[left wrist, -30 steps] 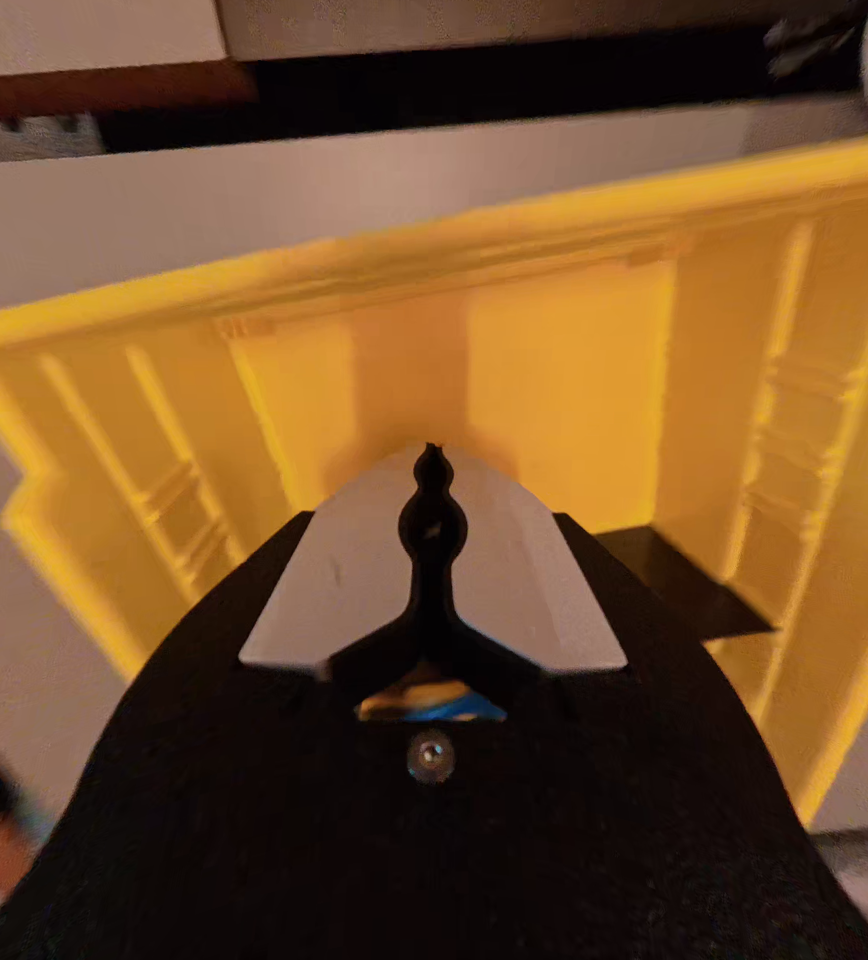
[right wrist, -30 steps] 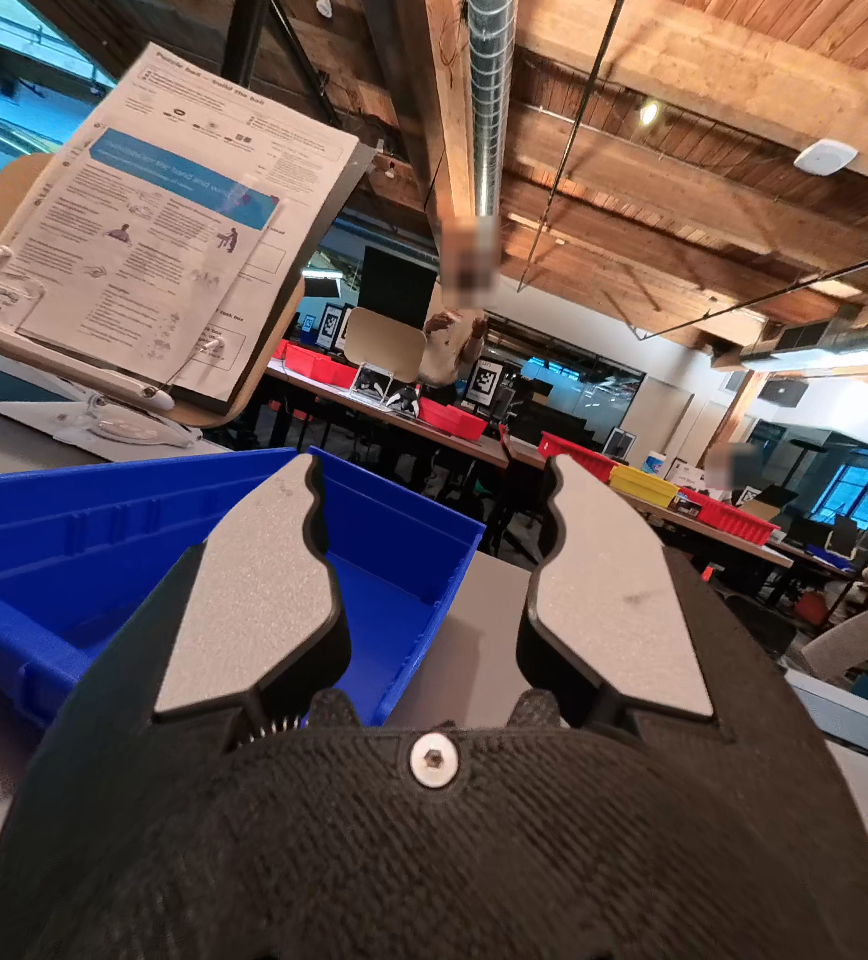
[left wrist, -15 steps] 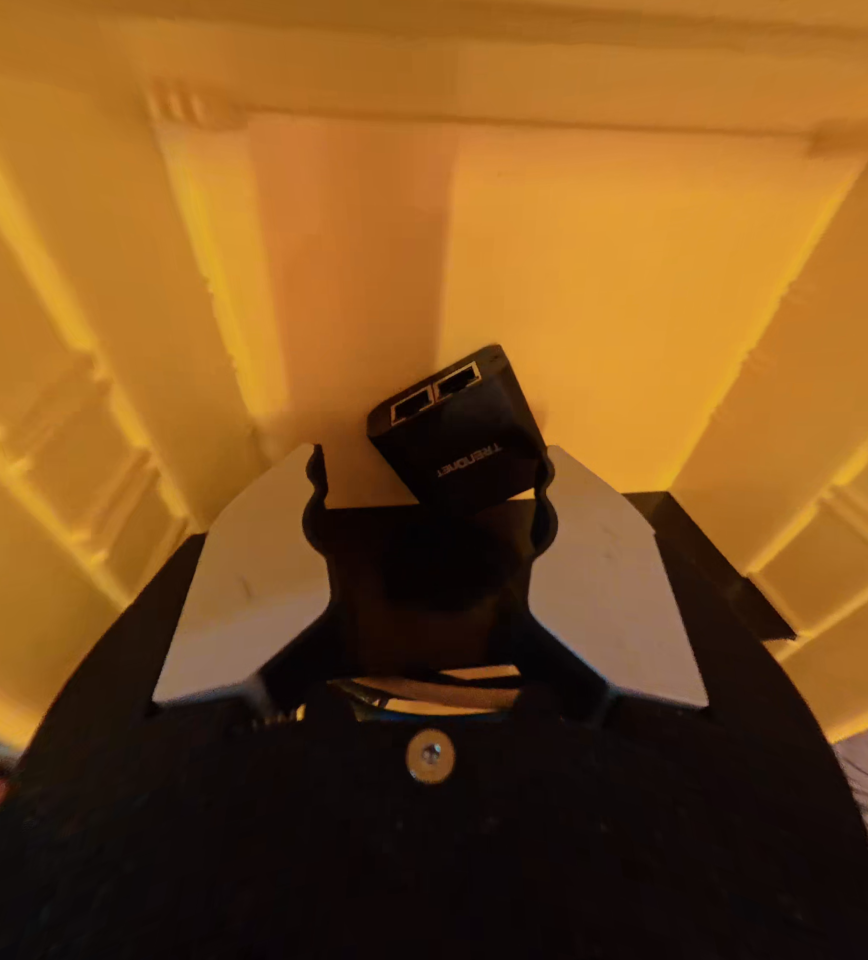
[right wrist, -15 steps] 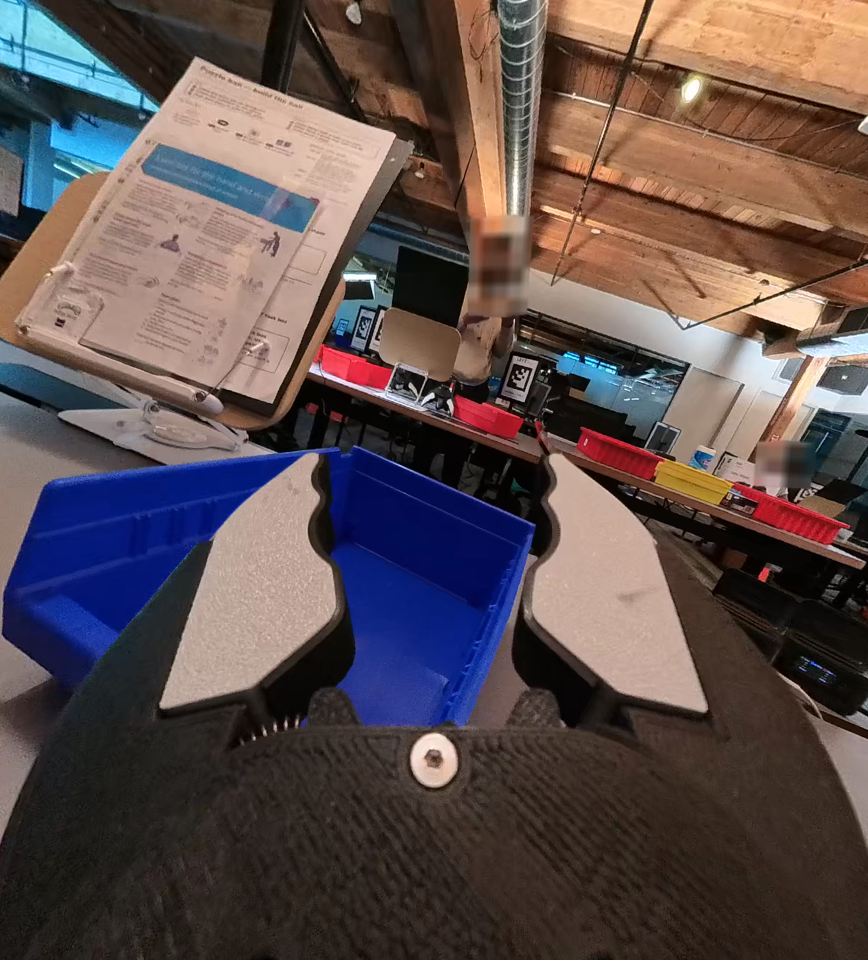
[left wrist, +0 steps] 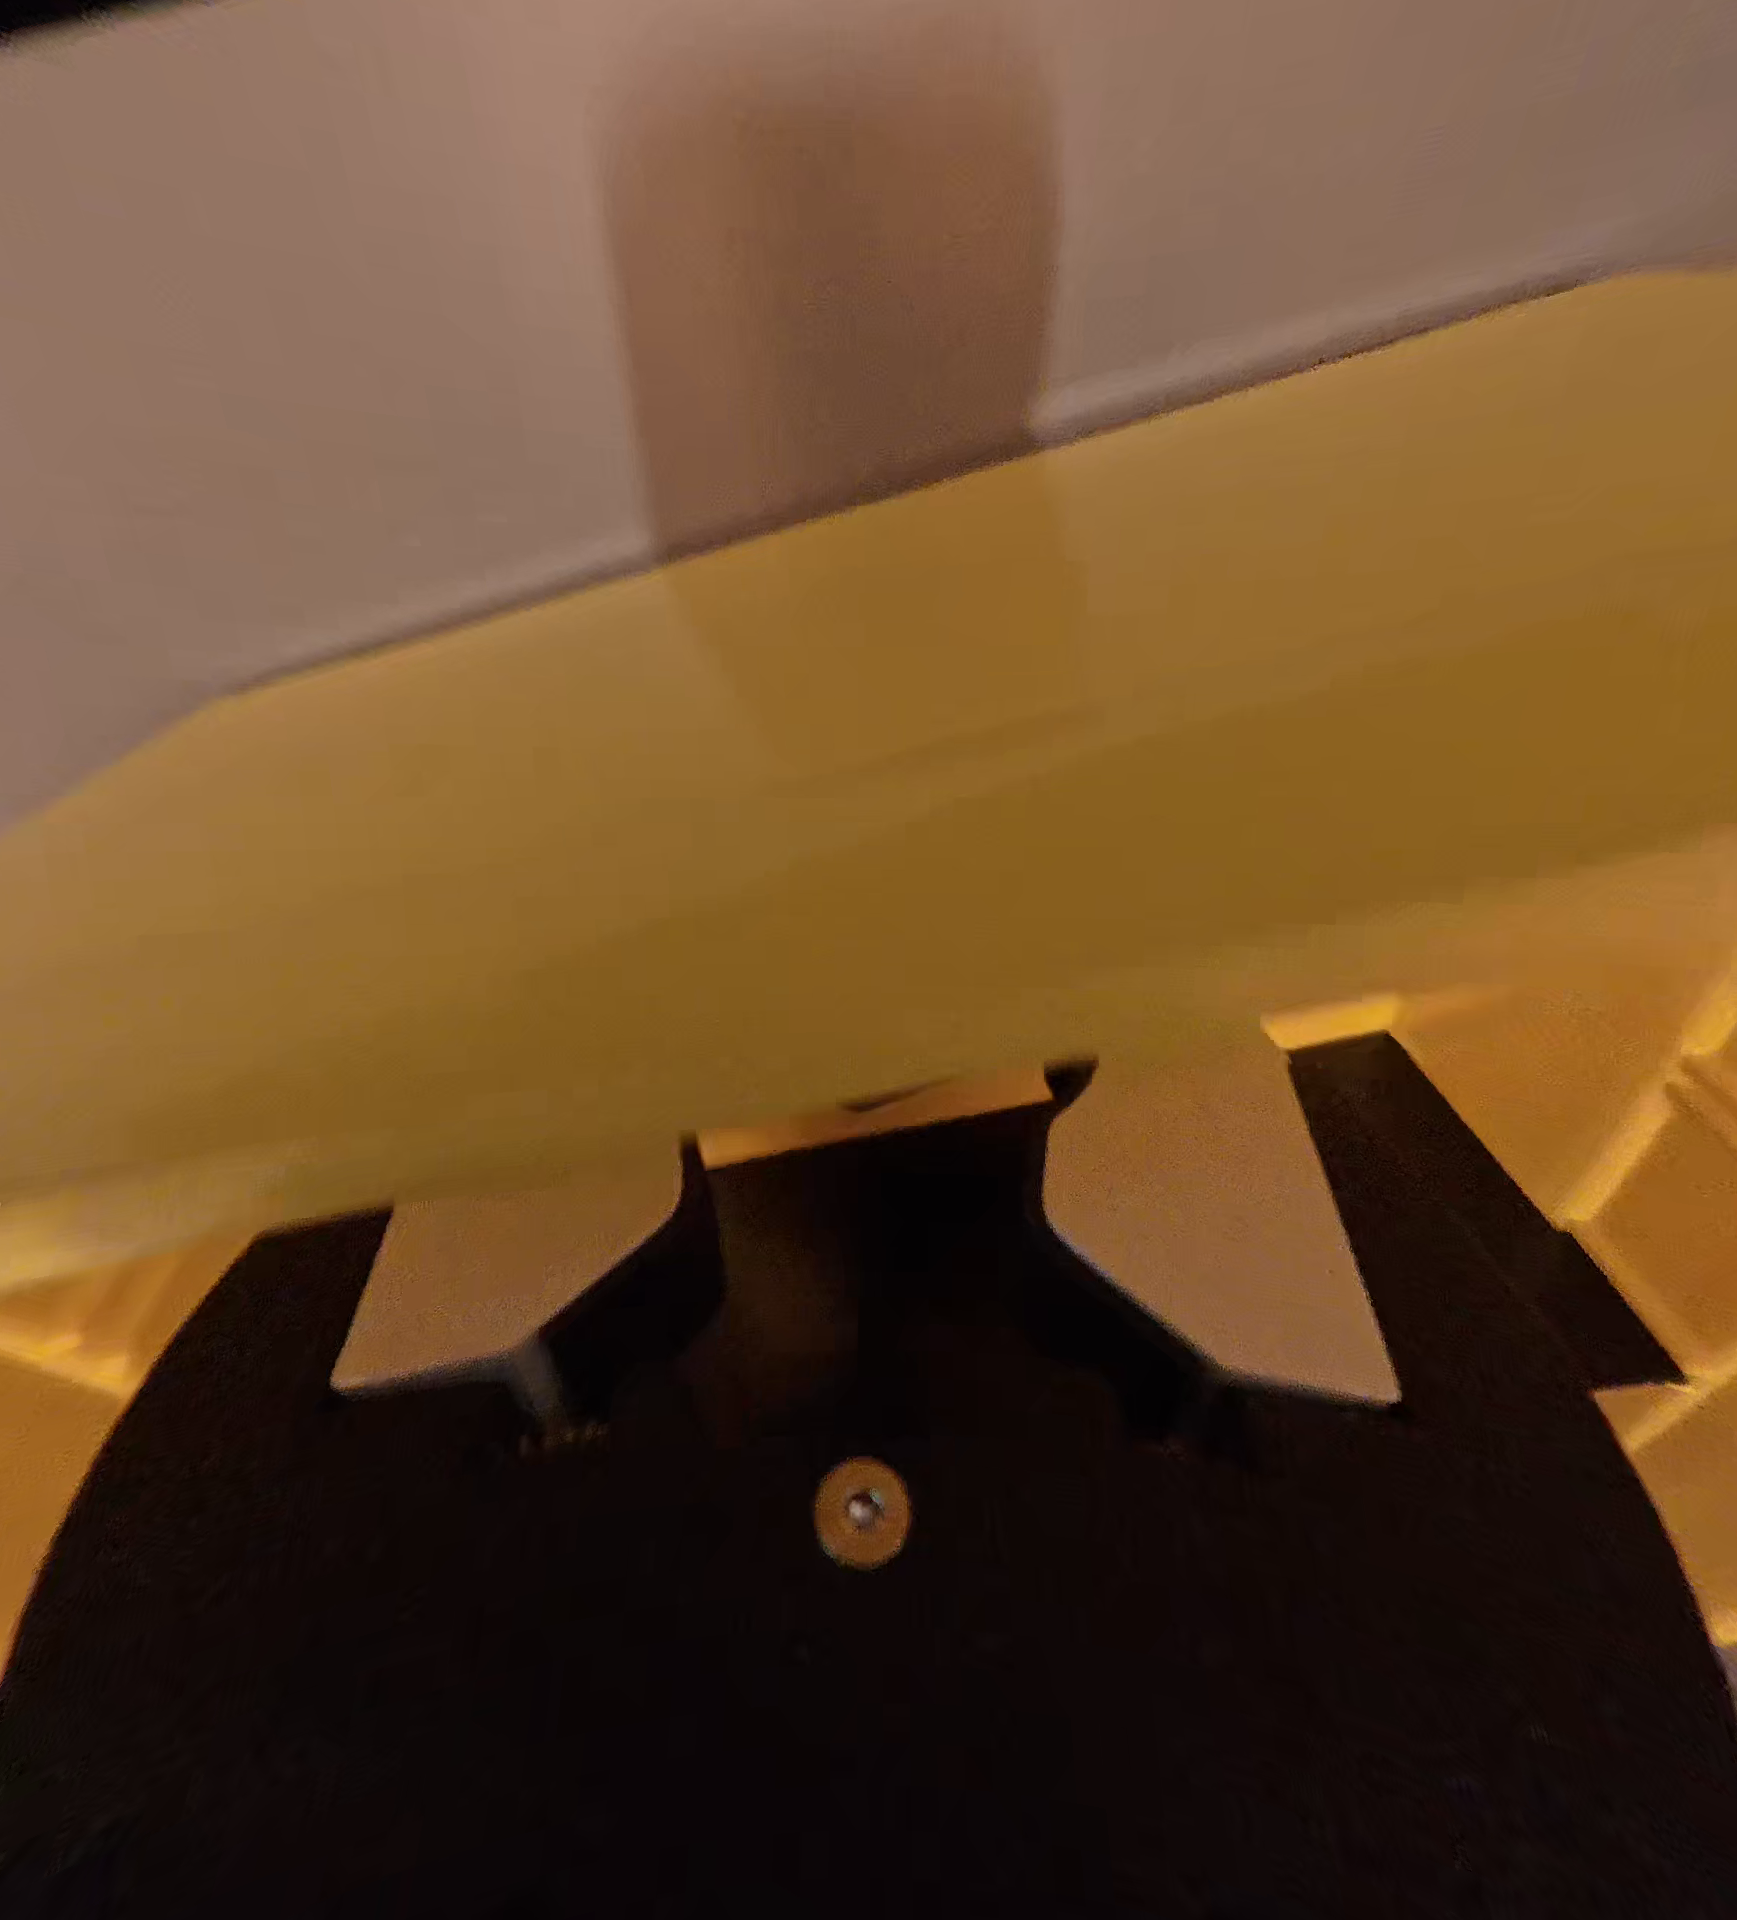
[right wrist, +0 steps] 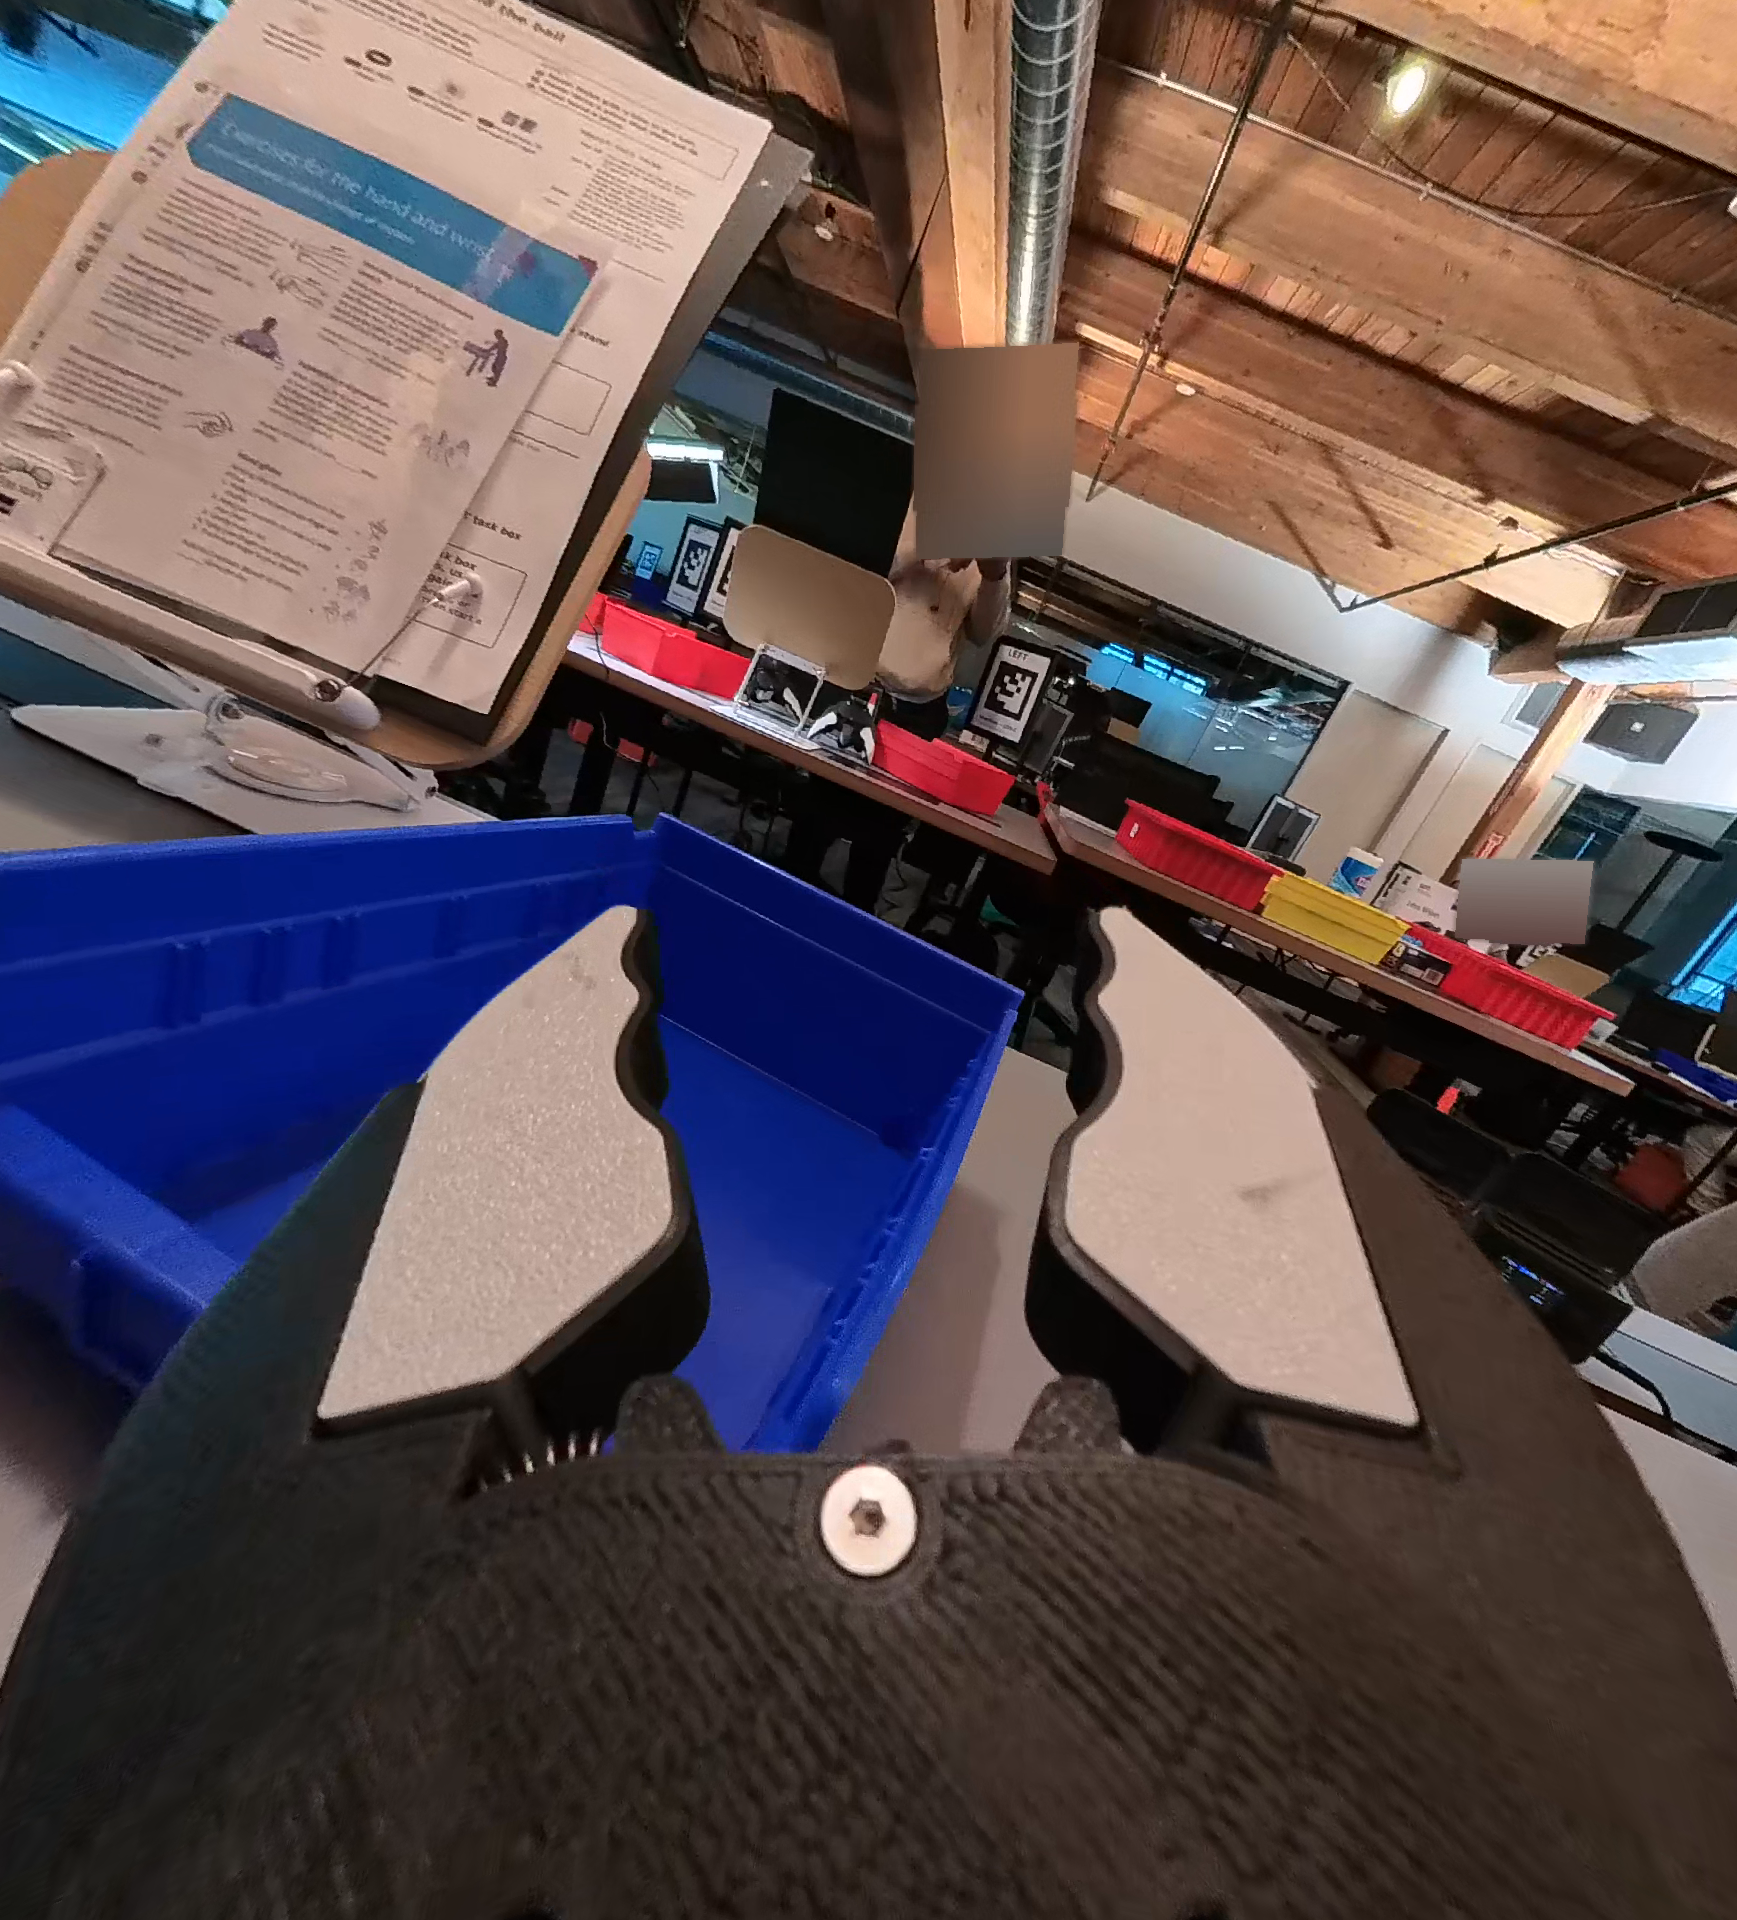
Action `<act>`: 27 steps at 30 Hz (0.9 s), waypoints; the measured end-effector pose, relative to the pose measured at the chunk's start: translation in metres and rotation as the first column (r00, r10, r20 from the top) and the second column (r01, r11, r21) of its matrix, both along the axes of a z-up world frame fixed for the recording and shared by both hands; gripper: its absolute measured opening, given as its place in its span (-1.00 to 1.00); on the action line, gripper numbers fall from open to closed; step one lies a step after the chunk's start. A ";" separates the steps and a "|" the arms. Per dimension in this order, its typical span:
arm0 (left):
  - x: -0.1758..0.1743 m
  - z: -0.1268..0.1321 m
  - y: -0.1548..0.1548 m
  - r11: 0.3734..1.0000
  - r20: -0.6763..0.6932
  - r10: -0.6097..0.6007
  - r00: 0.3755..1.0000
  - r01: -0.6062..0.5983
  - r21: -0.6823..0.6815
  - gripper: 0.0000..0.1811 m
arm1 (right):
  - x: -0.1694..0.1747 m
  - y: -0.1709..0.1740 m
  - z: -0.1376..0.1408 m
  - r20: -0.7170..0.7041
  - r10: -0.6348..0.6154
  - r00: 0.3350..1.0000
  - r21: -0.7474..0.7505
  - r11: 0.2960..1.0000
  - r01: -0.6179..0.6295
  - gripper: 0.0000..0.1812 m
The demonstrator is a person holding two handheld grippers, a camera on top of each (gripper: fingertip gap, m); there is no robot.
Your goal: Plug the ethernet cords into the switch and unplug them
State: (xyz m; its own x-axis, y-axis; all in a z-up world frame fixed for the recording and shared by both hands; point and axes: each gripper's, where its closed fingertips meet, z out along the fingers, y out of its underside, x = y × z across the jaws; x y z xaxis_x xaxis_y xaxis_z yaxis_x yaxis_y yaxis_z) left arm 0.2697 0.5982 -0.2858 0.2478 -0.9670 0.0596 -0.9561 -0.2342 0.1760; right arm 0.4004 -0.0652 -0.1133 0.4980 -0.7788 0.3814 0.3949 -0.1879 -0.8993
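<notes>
The left gripper [left wrist: 869,1153] is inside a yellow bin [left wrist: 843,852]. The picture is blurry. The bin's near wall hides the tips of its fingers [left wrist: 1207,1226]. The fingers stand apart, with a dark thing [left wrist: 843,1257] between them. It may be the switch, but I cannot tell for sure, and I cannot tell if the fingers squeeze it. A ribbed side wall of the bin shows on the right.

The right gripper [right wrist: 869,971] is wide open and holds nothing. It touches nothing. It hangs over a grey table [right wrist: 1674,1538], just above an empty-looking blue bin [right wrist: 220,997]. One finger [right wrist: 521,1153] is in front of the bin's inside. Behind the bin stands a paper sheet on a stand [right wrist: 344,343]. No cords show in either view.
</notes>
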 end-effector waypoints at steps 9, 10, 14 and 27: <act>0.024 0.035 -0.002 0.997 0.253 -0.079 0.964 0.075 0.026 -0.27 | 0.000 0.003 -0.002 -0.004 0.005 1.000 -0.015 1.000 -0.005 -0.14; 0.026 0.043 -0.001 0.996 0.291 -0.084 0.953 0.077 0.035 -0.27 | -0.001 0.004 -0.001 0.000 0.007 1.000 -0.015 1.000 -0.007 -0.14; 0.033 0.074 -0.011 0.997 0.468 -0.066 0.881 0.074 0.000 -0.27 | -0.005 0.012 0.003 0.016 0.022 1.000 -0.026 0.999 -0.022 -0.15; -0.017 0.229 -0.214 0.861 0.954 0.214 0.208 0.422 -0.285 -0.28 | -0.100 0.166 0.032 0.087 0.383 0.920 -0.015 0.924 -0.383 -0.14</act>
State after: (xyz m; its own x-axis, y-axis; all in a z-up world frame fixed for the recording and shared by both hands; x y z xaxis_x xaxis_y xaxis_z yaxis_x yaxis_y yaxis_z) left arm 0.2527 0.3845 -0.0569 -0.4086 -0.7517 0.5176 -0.4534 -0.3250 -0.8300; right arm 0.3000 0.1005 -0.0815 0.7235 -0.5358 0.4352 0.5127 -0.0052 -0.8586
